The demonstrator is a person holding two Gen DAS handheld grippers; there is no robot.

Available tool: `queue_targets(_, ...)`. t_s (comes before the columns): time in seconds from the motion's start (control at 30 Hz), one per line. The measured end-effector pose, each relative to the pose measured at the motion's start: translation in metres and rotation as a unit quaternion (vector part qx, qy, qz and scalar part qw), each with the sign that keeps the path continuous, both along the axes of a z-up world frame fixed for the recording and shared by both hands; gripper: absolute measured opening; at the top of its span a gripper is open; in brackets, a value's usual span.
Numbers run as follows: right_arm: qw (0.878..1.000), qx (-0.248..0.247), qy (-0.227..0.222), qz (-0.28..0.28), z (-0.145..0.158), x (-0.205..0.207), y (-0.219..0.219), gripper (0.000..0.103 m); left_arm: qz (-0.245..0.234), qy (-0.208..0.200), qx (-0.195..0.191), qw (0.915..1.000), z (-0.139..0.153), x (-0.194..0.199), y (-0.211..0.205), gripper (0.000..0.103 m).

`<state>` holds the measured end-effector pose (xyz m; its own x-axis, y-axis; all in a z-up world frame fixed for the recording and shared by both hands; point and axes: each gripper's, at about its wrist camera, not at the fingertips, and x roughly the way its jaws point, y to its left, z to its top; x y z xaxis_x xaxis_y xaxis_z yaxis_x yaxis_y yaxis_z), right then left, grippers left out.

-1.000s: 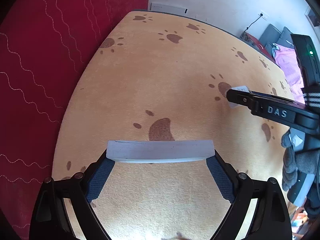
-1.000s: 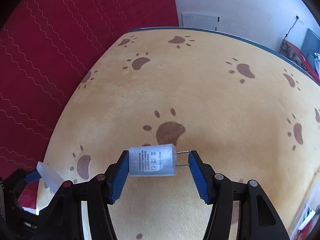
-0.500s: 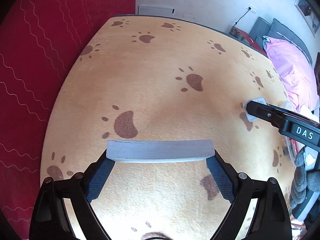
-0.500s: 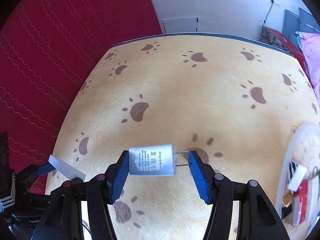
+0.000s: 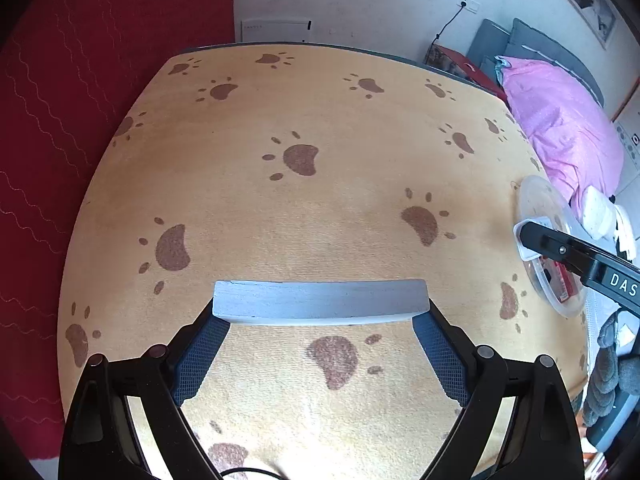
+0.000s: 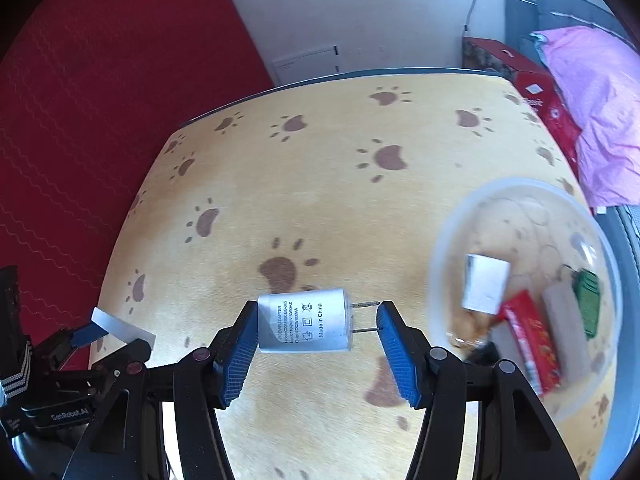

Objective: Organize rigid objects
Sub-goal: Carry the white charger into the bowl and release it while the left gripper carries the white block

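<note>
Carrying step, by my judgement: my right tool, about half open, pinches the white power adapter end-to-end, prongs on one pad, above the paw-print surface, my left tool, wide, clamps a flat white slab, next needing transport to the clear bowl at 3 o'clock.

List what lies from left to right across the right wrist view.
Left gripper holding a white flat piece → white power adapter in the right gripper → clear bowl of small items.
</note>
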<state>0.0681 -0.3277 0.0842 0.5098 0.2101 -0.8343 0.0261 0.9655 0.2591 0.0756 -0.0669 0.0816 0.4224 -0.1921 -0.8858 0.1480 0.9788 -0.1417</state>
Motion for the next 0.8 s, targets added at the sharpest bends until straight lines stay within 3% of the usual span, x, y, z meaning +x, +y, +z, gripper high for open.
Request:
queue_targets(0.4,0.998,-0.009,0.006,-0.062,-0.006,-0.022,-0.080,0.062,-0.031,-0.006,-0.002,0.9995,0.007,-0.010,-0.060,0.092)
queue_targets(0.8,0.997,-0.023,0.011,-0.073,-0.019,-0.004,-0.117,0.062,-0.029,-0.008,0.001,0.9995,0.010,-0.025,-0.087,0.092)
